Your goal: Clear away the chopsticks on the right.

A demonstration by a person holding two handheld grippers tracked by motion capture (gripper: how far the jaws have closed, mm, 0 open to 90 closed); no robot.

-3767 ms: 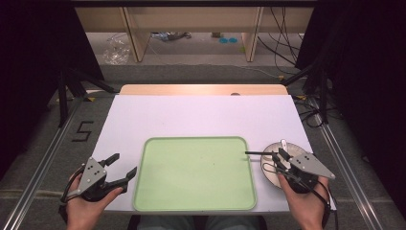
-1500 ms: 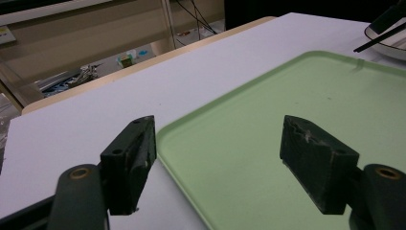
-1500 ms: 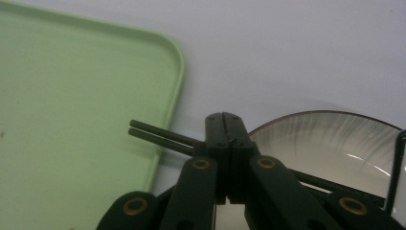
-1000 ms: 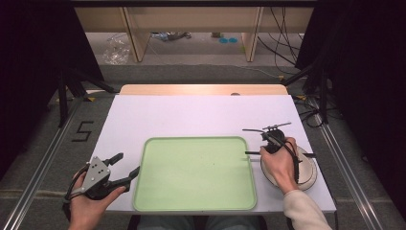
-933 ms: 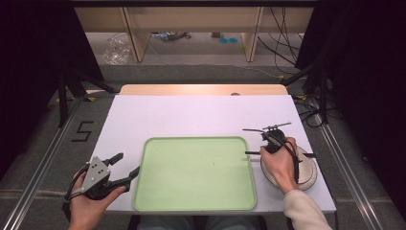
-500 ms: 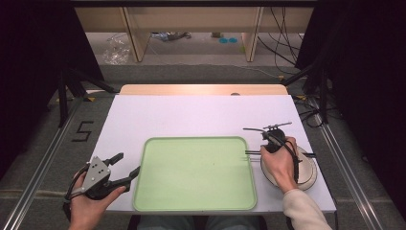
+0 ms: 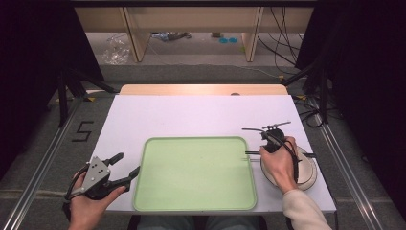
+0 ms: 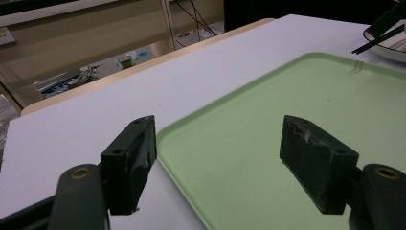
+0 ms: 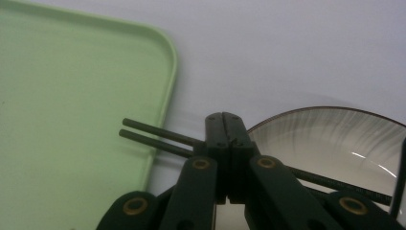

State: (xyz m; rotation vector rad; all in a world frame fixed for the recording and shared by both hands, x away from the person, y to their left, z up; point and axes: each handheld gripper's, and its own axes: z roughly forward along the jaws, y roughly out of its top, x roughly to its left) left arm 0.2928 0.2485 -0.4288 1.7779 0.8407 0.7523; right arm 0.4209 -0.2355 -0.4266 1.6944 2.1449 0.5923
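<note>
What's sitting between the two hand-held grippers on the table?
The green tray lies between the left hand-held gripper and the right hand-held gripper, which is shut on black chopsticks. The high view shows the tray's surface bare.

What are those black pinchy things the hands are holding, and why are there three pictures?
A person sits at a white table, and each hand holds a tool with a claw on the end. One picture looks down from above. The other two come from small cameras riding on the claws.

On the table lie a green tray and, beside it, a white bowl.

The left claw is wide open, holding nothing, at the tray's corner. The right claw is pinched shut on a pair of black chopsticks. Their tips stick out toward the tray's edge, and their other ends lie across the bowl.
</note>
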